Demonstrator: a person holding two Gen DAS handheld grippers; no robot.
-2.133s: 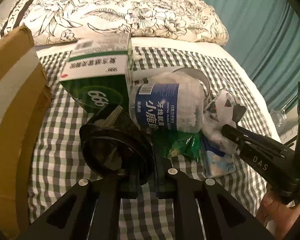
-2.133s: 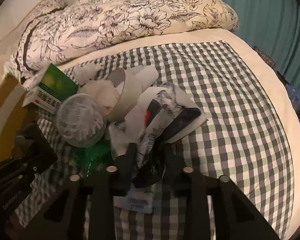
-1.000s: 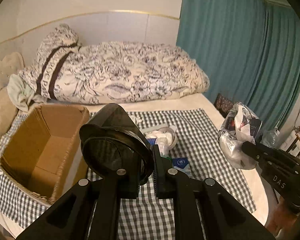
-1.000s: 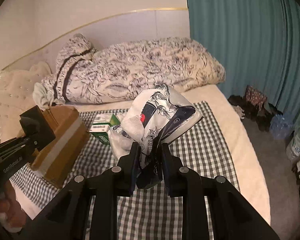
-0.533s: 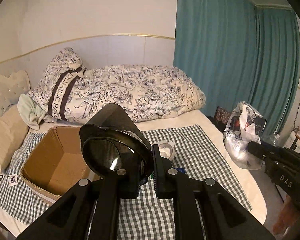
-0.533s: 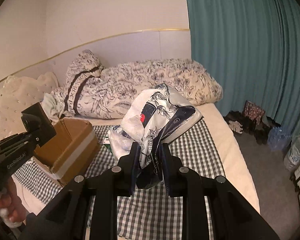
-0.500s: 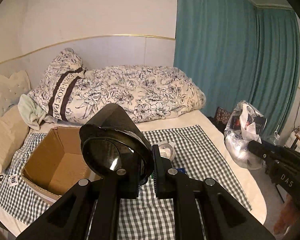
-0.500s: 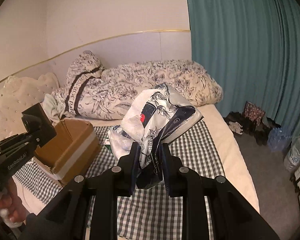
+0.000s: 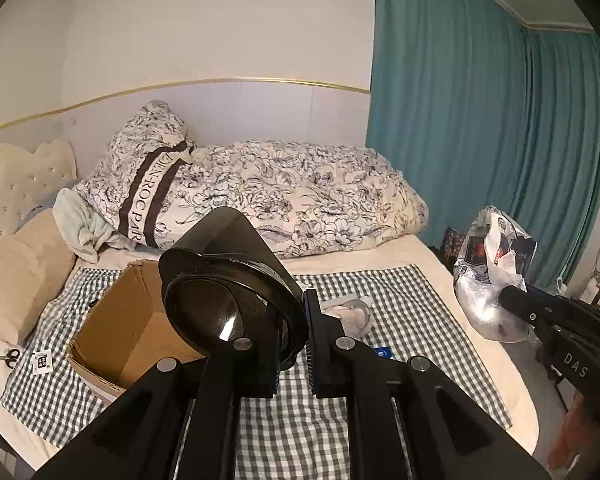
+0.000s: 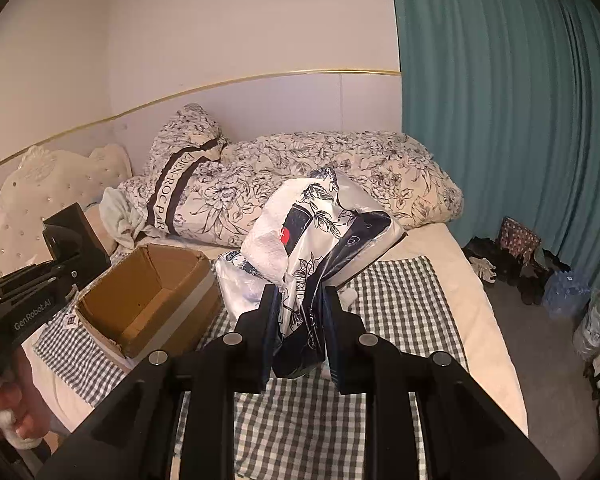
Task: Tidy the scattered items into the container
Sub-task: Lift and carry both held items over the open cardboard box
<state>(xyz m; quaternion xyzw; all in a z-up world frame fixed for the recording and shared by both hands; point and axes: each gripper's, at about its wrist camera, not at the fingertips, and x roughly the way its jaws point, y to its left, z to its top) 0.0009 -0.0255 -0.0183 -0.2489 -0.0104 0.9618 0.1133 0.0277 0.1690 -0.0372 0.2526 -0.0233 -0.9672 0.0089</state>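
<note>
Nearest you, your left gripper (image 9: 291, 344) is clamped tight on the rim of a dark smoky plastic lid (image 9: 228, 280), which stands tilted up in front of the camera; your right gripper (image 10: 298, 334) pinches a crumpled flower-printed plastic bag (image 10: 300, 240) that bulges above the jaws. Both loads hang above the checked cloth (image 9: 412, 320); the step in hand looks like carrying them to the cardboard box (image 9: 120, 336), which sits open to your left on that cloth. Take the lid in first, since it is nearer the box; bring it over the opening before you let go, because the lid is stiff and could catch the near wall. Keep the bag high, as its loose lower folds may drag on the box edge (image 10: 100, 328); let it go only once it hangs inside. A tub of white stuff (image 9: 350, 312) and a small blue packet (image 9: 382, 353) wait on the cloth just beyond your left jaws. Farther on, the flowered quilt (image 9: 300, 204) crowds the box's far side; the curtain (image 9: 480, 140) side on your right is free.
</note>
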